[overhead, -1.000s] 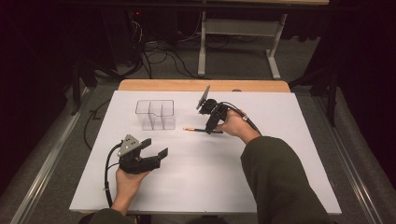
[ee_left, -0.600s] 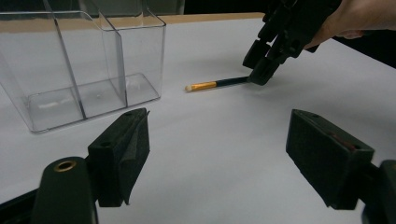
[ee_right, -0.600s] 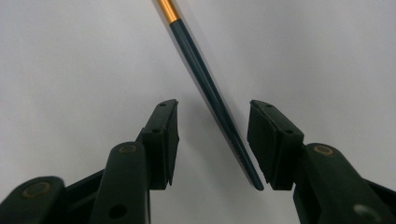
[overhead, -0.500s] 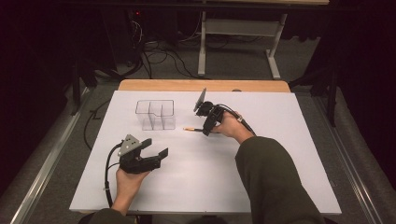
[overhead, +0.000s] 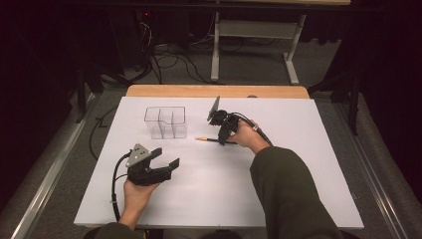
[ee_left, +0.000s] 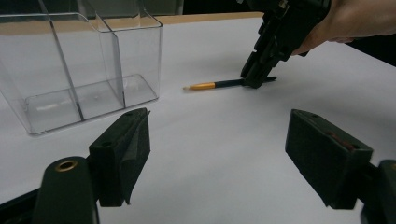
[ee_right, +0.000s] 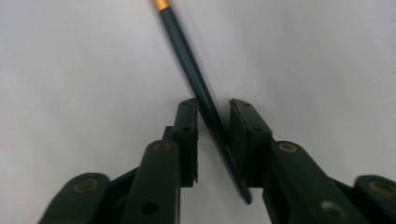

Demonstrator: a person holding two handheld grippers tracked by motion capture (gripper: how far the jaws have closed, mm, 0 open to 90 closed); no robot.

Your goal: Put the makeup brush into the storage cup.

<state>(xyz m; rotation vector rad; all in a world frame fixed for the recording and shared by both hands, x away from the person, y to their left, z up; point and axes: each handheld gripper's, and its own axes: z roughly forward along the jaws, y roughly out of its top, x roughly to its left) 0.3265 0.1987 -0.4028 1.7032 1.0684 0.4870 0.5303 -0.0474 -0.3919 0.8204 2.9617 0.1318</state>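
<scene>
A dark pen with an orange end (overhead: 206,140) lies on the white table, right of a clear divided plastic box (overhead: 165,122). My right gripper (overhead: 222,142) points down onto the pen's dark end. In the right gripper view the jaws (ee_right: 212,109) press against the pen (ee_right: 187,60) from both sides while it still rests on the table. My left gripper (overhead: 166,158) rests at the front left, open and holding nothing. In the left gripper view its jaws (ee_left: 219,135) stand wide apart, facing the box (ee_left: 70,60), the pen (ee_left: 210,85) and the right gripper (ee_left: 256,81).
The white table top (overhead: 308,129) has bare room in its middle and on the right. A wooden strip (overhead: 214,91) runs along its far edge. Beyond that are a dark floor with cables (overhead: 169,64) and a white desk frame (overhead: 249,30).
My right gripper has lowered a little onto the pen's dark end and its jaws have closed around it. The left gripper has not moved.
</scene>
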